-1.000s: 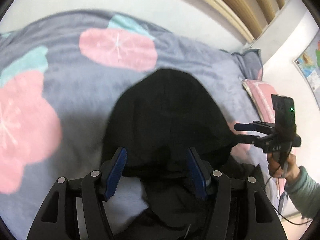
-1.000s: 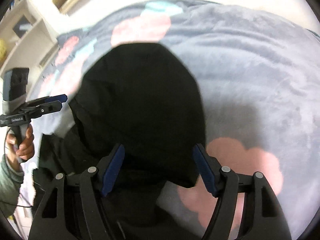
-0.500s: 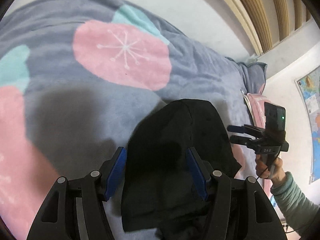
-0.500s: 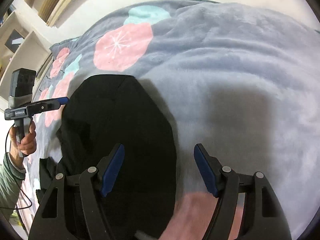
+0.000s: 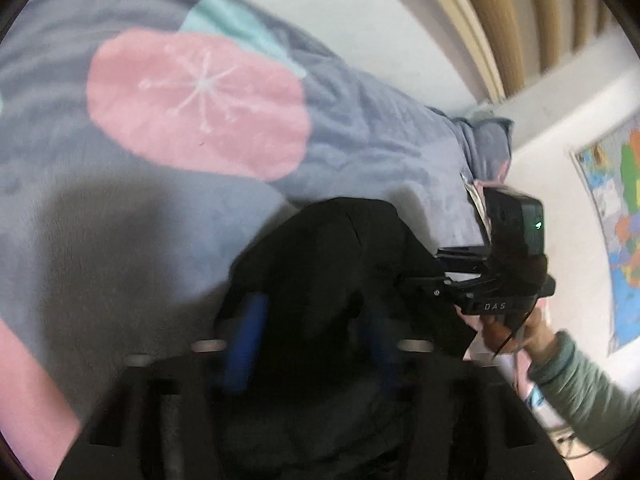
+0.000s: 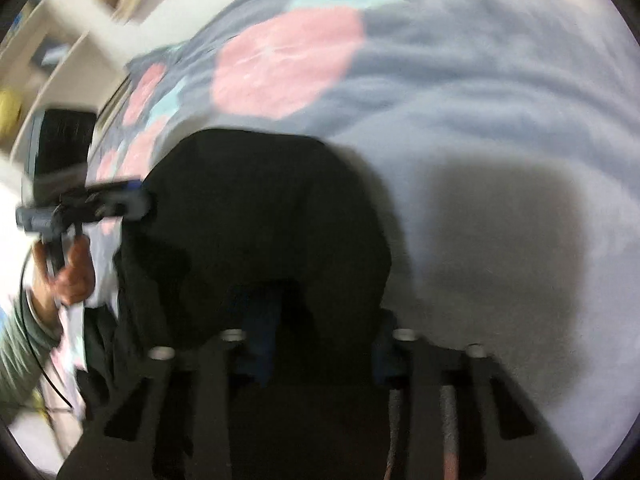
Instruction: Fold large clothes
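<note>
Black garment [image 5: 328,280], a large dark piece of clothing with a rounded top edge, lies bunched on the grey-blue blanket [image 5: 380,140] with pink and teal blots. Its near edge runs up between the fingers of both tools.

In the left wrist view, the left gripper [image 5: 316,340] has just been closing; its blue pads [image 5: 248,340] now stand narrow with black cloth filling the gap between them, clenched on the garment as far as the blur lets one judge. In the right wrist view, the right gripper [image 6: 320,336] has likewise just been closing, and its dark blue pads [image 6: 260,336] pinch a fold of the same garment at its near edge.

Each view shows the other tool at the garment's side, its tips against the black cloth, held by a hand [image 5: 516,332] in a grey-green sleeve [image 5: 580,384]. Beyond the blanket, a pale wall [image 5: 360,8] and wooden slats [image 5: 520,12] show, and a coloured map [image 5: 616,208] hangs at the right of the left view.
</note>
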Motion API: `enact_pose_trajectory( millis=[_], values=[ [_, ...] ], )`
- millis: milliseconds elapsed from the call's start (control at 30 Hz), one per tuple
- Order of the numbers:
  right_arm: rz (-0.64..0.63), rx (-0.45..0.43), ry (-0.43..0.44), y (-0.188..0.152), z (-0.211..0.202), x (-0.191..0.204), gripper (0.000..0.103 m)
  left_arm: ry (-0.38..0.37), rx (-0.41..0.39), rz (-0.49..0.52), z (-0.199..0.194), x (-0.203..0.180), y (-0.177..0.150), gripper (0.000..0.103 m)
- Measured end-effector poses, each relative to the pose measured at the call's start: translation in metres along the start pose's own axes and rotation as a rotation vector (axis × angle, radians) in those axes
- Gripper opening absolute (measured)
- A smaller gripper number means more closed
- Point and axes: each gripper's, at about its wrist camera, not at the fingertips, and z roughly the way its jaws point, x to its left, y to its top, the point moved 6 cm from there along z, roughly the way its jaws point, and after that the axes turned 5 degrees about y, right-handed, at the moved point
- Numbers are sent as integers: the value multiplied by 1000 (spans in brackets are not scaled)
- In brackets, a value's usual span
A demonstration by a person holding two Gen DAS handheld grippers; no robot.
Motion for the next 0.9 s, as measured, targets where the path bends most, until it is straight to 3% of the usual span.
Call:
enact_pose_trajectory(
  millis=[133,233,400,533,567,633,767,900],
  values=[
    [-116,-59,-57,-12,-46,47,17,21,-44,79,-40,-24,-14,21],
    [-172,-126,-86,-29,-88,90,16,-15,-107,118,-88,-49,-33,21],
    [-263,-188,-154,-77,-140,163,15,-30,-161,188,-164,-101,-88,21],
    [-307,-187,-209,-108,-148,204,14,48,-169,240,-195,-125,-121,21],
    [-307,-184,-214,-112,-147,205,14,111,-179,244,-202,-124,-122,22],
    [-291,-189,-219,-117,-146,203,13,159,-201,224,-212,-117,-117,25],
    [-245,-188,-209,-112,-146,185,13,182,-213,198,-212,-93,-96,65],
    [-202,-184,-192,-92,-147,152,13,206,-122,211,-174,-69,-67,65]
  ],
)
